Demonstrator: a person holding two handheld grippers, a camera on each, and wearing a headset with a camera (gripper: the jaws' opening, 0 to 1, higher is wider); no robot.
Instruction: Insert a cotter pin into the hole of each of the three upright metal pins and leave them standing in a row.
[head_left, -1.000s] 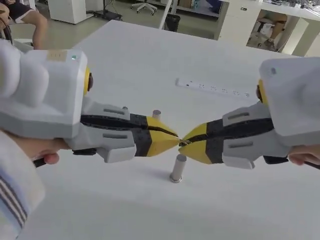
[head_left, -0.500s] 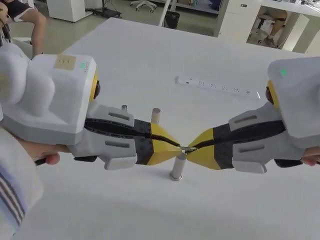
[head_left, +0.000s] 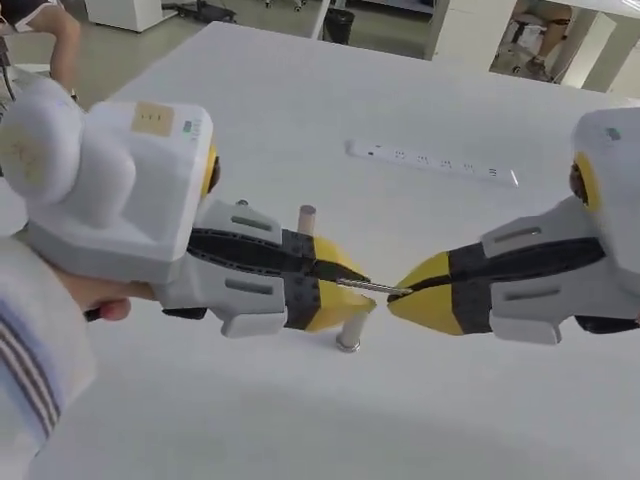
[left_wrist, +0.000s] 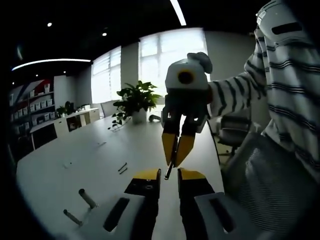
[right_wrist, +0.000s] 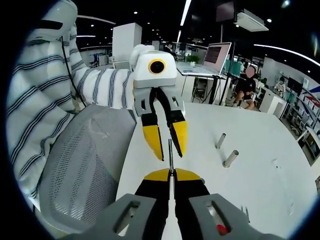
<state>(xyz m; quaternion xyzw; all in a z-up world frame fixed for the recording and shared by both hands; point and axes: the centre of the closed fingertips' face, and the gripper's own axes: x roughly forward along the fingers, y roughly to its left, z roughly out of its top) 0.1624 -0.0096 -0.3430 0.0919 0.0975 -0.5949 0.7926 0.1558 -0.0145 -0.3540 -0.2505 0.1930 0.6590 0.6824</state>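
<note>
1. Head view: the right gripper (head_left: 395, 296) has its jaws pressed together on one end of a cotter pin (head_left: 372, 287). It holds the pin level in the air over the middle of the table (head_left: 300, 110). The near metal pin (head_left: 348, 338) stands upright on the table, just under the cotter pin as that view frames it.
2. The left gripper (head_left: 368, 296) meets it tip to tip. In the right gripper view its jaws stand apart, straddling the cotter pin's free end without pinching it.
3. The cotter pin looks like thin steel wire, so it is probably very light, springy and slick. It could twist or flick out of a loose pinch. The sound hold seems to be at one end, as the right gripper has it, leaving the other end bare to enter the hole.
4. The metal pins look solid and stiff but stand loose, so a sideways push from the wire could tip one. Steadying the shaft low down with the open gripper would likely help.
5. Count:
   - One cotter pin is held.
   - Two upright metal pins can be counted, the near one and the far metal pin (head_left: 307, 217) behind the left gripper.
   - One power strip (head_left: 430, 162) lies toward the table's far edge.
   - Two dark slivers (left_wrist: 122, 167) in the left gripper view may be spare cotter pins, but they are too small to tell.
</note>
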